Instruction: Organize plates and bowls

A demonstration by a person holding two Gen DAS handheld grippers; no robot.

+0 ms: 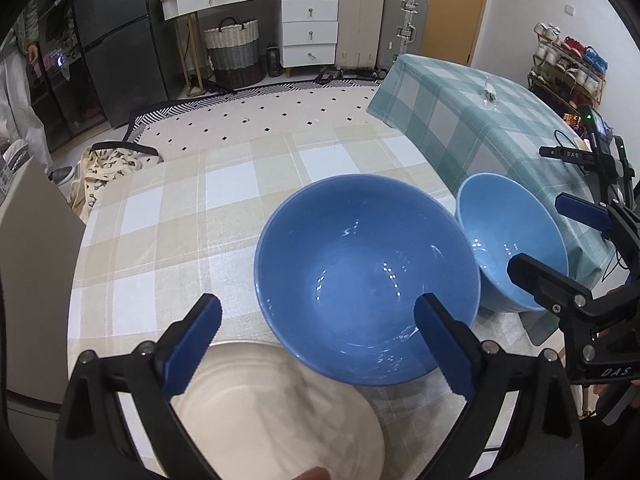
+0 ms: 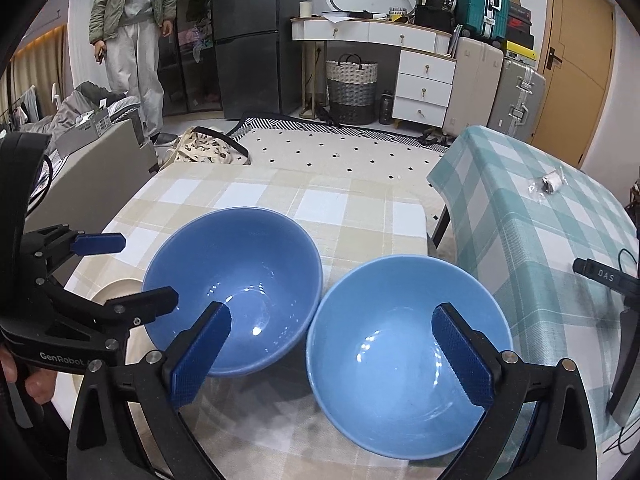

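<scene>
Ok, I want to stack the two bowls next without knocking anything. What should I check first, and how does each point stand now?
1. Left gripper open: ok.
2. Right gripper open: ok.
3. Both bowls upright and empty, the darker bowl and the lighter bowl: ok.
4. Gap between the bowls: not ok, rims look touching or nearly so.
5. Cream plate clear of the darker bowl: cannot tell, the bowl's edge overlaps it in the left wrist view.
6. Bowls well in from the edge of the table: cannot tell.
</scene>
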